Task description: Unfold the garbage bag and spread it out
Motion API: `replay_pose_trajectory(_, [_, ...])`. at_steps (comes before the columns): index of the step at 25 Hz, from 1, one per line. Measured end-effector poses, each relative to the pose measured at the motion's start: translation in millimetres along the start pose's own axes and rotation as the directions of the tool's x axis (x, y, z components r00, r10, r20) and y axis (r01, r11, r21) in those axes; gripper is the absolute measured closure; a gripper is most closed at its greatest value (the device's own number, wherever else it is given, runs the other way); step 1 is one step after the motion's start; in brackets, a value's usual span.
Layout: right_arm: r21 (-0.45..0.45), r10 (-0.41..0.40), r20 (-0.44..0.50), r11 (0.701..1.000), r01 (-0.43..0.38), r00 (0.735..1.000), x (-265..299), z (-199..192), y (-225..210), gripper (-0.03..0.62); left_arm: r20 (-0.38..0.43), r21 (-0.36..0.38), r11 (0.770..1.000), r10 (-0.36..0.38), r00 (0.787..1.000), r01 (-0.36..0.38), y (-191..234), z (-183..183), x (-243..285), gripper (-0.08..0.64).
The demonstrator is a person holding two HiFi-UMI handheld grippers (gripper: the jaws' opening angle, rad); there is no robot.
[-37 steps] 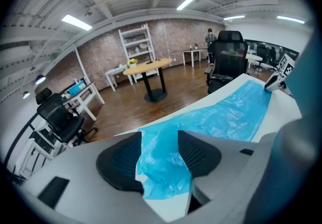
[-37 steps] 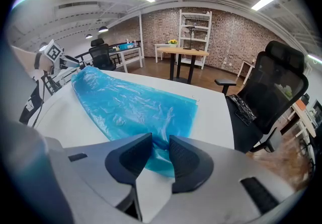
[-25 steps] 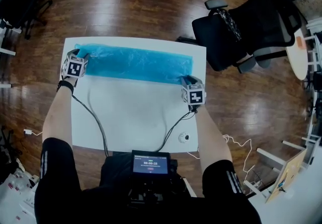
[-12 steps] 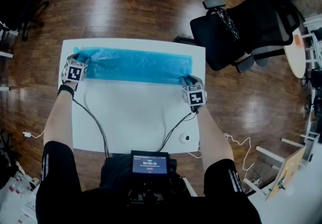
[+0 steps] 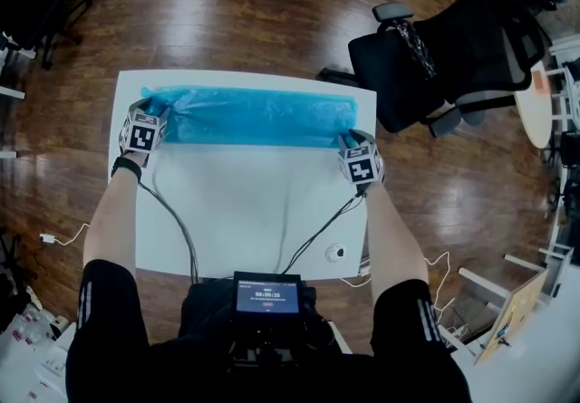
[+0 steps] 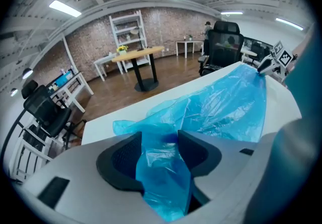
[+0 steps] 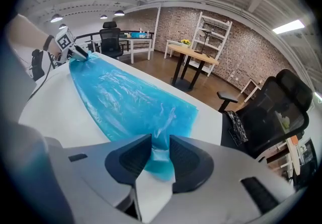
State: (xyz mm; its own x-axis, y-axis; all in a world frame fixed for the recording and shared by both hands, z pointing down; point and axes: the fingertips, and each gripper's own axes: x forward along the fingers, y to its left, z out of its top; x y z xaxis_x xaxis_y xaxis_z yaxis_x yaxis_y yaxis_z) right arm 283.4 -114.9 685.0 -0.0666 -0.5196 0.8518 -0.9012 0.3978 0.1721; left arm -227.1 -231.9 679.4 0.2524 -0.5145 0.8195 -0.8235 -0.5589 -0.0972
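On the white bench (image 5: 245, 211), a blue bag (image 5: 254, 113) lies flat in a long strip along the 12 o'clock edge. It runs from the 9 o'clock side to the 3 o'clock side, almost all the way across. The plastic is shiny and full of small wrinkles.

At 10 o'clock on the bench is the left gripper (image 6: 160, 153). Its jaws are pinching the left end of the bag. A fat, crumpled bunch of blue plastic sits between the two black pads and hangs out toward the camera. The bunch is thick, so the pads stand a little apart.

Black cables (image 5: 177, 220) run from both grippers across the bare bench toward 6 o'clock. A small screen (image 5: 269, 295) glows there, close to the person's body. A little round white thing (image 5: 336, 251) lies near the 5 o'clock corner, well apart from the bag.

Near 3 o'clock on the bench is the right gripper (image 7: 160, 155). Its jaws are pinching the near corner of the bag's right end. Only a thin fold of blue is between the pads, so they sit close together.

A black chair (image 5: 453, 48) stands on the wood floor (image 5: 227, 12) at 2 o'clock, just beside the far right corner of the bench.
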Motion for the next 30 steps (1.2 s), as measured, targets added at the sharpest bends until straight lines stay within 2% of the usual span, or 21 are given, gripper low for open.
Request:
replay_pose_trajectory(4, [-0.003, -0.006, 0.024, 1.0, 0.006, 1.0, -2.2, 5.7, -3.0, 0.451, 0.005, -0.003, 1.0, -0.003, 1.0, 0.003, 0.2, -0.5, 0.2, 0.334])
replay_pose_trajectory(7, [0.005, -0.019, 0.082, 1.0, 0.019, 0.996, -11.8, 24.2, -12.9, 0.451, 0.008, -0.001, 1.0, 0.001, 1.0, -0.001, 0.0, -0.3, 0.5, 0.334])
replay_pose_trajectory(12, [-0.089, -0.026, 0.159, 0.995, 0.041, 0.987, -22.8, 67.7, -19.1, 0.453, 0.011, -0.004, 1.0, 0.005, 1.0, -0.005, 1.4, 1.5, 1.1, 0.334])
replay_pose_trajectory(16, [-0.185, -0.013, 0.148, 0.982, 0.041, 0.989, -16.1, 87.3, -12.5, 0.453, -0.001, 0.008, 1.0, 0.01, 1.0, -0.01, 1.7, 2.7, 1.6, 0.334])
replay_pose_trajectory(20, [-0.141, -0.016, 0.149, 0.989, 0.037, 0.989, -8.2, 109.2, -34.8, 0.451, -0.007, 0.021, 1.0, 0.008, 1.0, -0.008, 3.4, 5.2, 2.7, 0.334])
replay_pose_trajectory(23, [-0.184, -0.01, 0.133, 0.982, 0.035, 0.991, -0.3, 117.9, -44.5, 0.451, -0.009, 0.025, 1.0, 0.006, 1.0, -0.006, 4.9, 7.1, 5.5, 0.334])
replay_pose_trajectory(26, [-0.203, 0.028, 0.102, 0.979, -0.007, 0.994, 7.6, 115.6, -37.0, 0.451, -0.006, 0.021, 1.0, 0.008, 1.0, -0.007, 5.4, 8.8, 5.9, 0.334])
replay_pose_trajectory(30, [-0.167, 0.084, 0.049, 0.983, -0.075, 0.995, 20.7, 100.5, -23.6, 0.451, -0.009, 0.013, 1.0, 0.013, 1.0, -0.013, 5.5, 8.3, 4.8, 0.334])
